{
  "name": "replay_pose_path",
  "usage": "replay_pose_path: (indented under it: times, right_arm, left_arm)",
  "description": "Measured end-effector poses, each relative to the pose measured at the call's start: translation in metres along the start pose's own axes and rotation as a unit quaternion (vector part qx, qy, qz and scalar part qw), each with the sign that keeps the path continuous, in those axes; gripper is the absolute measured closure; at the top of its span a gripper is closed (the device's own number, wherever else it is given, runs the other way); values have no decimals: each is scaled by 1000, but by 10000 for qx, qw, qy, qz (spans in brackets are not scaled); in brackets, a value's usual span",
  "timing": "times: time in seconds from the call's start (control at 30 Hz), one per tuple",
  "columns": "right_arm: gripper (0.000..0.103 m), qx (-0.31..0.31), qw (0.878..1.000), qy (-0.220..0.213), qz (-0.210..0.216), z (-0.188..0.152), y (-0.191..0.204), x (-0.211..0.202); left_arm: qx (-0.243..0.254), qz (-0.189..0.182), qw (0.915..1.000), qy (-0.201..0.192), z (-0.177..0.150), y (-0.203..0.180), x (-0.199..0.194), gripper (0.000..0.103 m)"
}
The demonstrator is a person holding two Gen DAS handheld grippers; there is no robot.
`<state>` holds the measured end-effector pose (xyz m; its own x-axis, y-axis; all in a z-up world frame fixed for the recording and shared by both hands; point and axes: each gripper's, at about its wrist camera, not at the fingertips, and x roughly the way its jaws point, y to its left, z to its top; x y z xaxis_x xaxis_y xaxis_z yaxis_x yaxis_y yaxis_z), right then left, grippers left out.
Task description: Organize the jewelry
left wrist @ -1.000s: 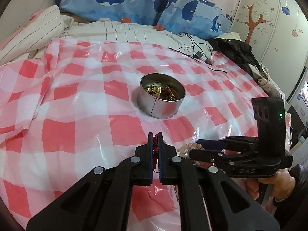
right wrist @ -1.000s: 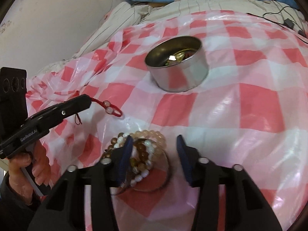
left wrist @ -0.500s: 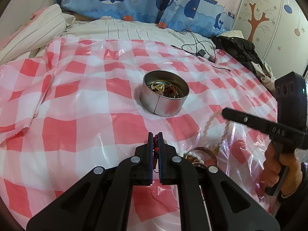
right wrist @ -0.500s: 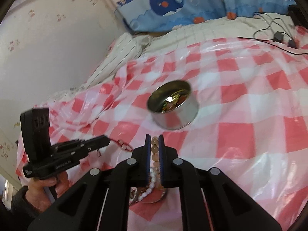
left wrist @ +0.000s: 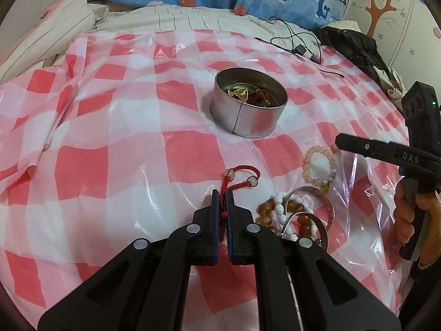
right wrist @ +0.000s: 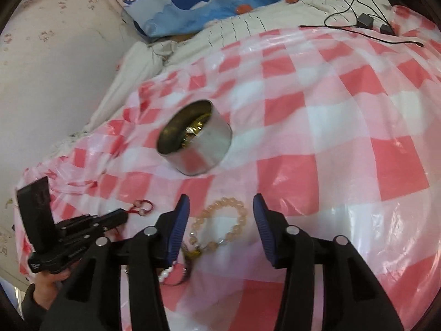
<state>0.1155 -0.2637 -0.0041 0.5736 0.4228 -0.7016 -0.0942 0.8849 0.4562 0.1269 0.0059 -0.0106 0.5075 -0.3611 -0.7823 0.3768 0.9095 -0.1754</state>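
Right gripper [right wrist: 221, 207] has released the pink bead bracelet [right wrist: 220, 224]; jaws opening, bracelet lying loose between them on glossy checked plastic sheet [left wrist: 115, 165]. Left gripper [left wrist: 222, 197] jaws pinching red cord bracelet [left wrist: 239, 176]. Round metal tin [left wrist: 248, 110] sitting clear beyond.

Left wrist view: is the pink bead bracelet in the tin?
No, the pink bead bracelet lies on the checkered sheet, apart from the tin.
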Motion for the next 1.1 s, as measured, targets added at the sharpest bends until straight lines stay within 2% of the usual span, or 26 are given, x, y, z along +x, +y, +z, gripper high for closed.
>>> replay_pose_path:
  times: [0.13,0.3,0.33,0.37,0.4,0.43,0.5,0.57,0.73,0.9,1.1]
  right_arm:
    - [51,-391,9988,126,-258,-7,10,7]
    - [49,-1008,9901,373,-898,-19,23,25]
    - [55,-1156,9871,373,-1042,-22,27,28]
    - [72,-1290,9841,341,-1169,-25,30,28]
    - [82,-1347,9832,341,-1188,-26,31,29]
    - [94,-1348,9836,344,-1145,-26,31,28]
    - [95,-1274,9855,299,-1079,-25,28,25]
    - [95,-1146,9884,176,-982,-22,23,19]
    - [95,-888,9940,-216,-609,-10,24,-1]
    - [95,-693,9960,-524,-227,-3,23,-17]
    - [95,-677,9958,-610,-16,-1,27,-22]
  left_arm:
    - [59,6,10000,25,0,-3,0,94]
    - [355,37,9993,93,-3,-14,6,74]
    - [414,83,9991,106,-4,-17,7,72]
    - [467,148,9987,119,-5,-19,9,72]
    - [511,209,9984,122,-5,-21,10,72]
    - [527,235,9983,125,-5,-21,11,72]
    - [553,297,9980,107,-5,-23,11,80]
    - [537,251,9982,70,-4,-21,9,97]
    - [450,243,9981,-331,3,-19,-6,99]
    - [368,223,9974,-573,6,-17,-15,99]
    - [409,241,9973,-564,7,-20,-14,99]
